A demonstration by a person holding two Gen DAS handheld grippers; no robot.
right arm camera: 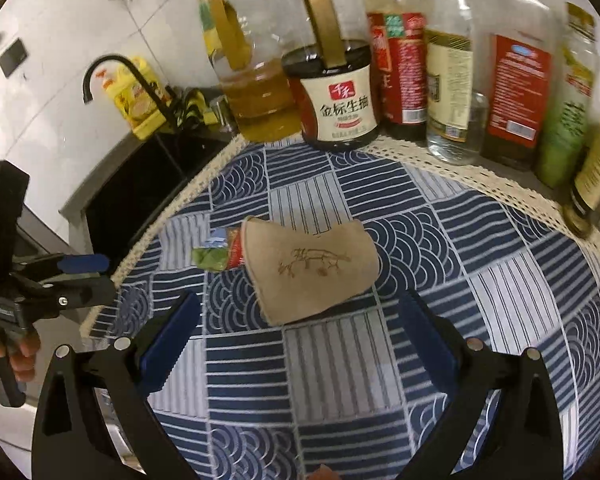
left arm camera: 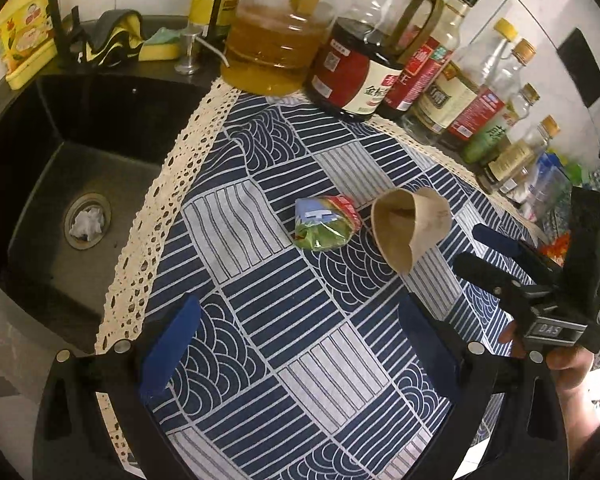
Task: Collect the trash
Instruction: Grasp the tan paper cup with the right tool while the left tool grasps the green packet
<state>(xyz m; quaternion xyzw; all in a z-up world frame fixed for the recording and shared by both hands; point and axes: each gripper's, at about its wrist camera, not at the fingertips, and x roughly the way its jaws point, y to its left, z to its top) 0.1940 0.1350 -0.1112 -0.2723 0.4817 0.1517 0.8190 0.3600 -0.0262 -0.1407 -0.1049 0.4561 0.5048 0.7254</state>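
A crumpled green, red and blue wrapper (left arm camera: 326, 222) lies on the patterned cloth. Just right of it is a squashed brown paper cup (left arm camera: 410, 228) on its side, mouth toward the wrapper. My left gripper (left arm camera: 300, 344) is open, short of both, nothing between its blue pads. My right gripper (right arm camera: 300, 340) is open too, right in front of the cup (right arm camera: 312, 268), which half hides the wrapper (right arm camera: 216, 254). Each view shows the other gripper: right gripper (left arm camera: 468, 246), left gripper (right arm camera: 109, 276). A white crumpled tissue (left arm camera: 86, 222) sits in the sink drain.
A dark sink (left arm camera: 40, 152) borders the cloth's lace edge on the left, with a black faucet (right arm camera: 116, 68) and a yellow sponge (left arm camera: 160, 48) behind. Several oil and sauce bottles (left arm camera: 352, 68) line the back wall. A hand (left arm camera: 572, 364) holds the right gripper's handle.
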